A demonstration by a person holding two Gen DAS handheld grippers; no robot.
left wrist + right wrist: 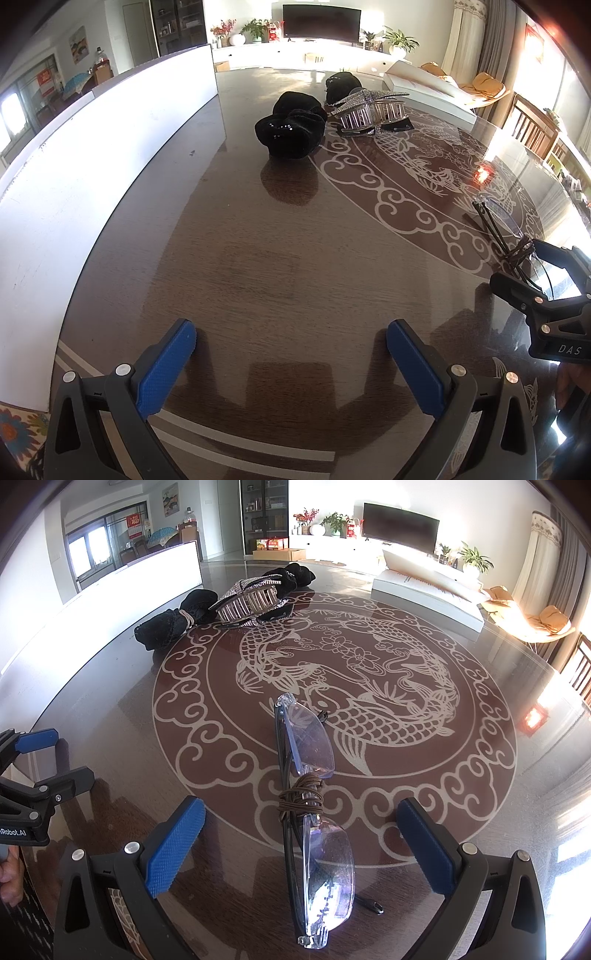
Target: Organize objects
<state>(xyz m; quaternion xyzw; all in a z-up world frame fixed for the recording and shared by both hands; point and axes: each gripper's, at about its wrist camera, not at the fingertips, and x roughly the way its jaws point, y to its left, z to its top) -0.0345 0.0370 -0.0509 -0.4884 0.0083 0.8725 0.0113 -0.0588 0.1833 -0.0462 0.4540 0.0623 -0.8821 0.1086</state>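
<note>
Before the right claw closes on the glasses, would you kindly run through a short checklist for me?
1. Right claw open: ok, fingers wide apart.
2. Glasses between its fingers: ok, lying lengthwise in the gap.
3. Brown cord wound round the glasses' middle: ok, looks snug.
4. Glasses folded flat: cannot tell; one temple tip sticks out.
5. Left claw out of the way: ok, open, holding nothing.
6. Hair clip and black scrunchies away from the grasp: ok, at the table's far side.
</note>
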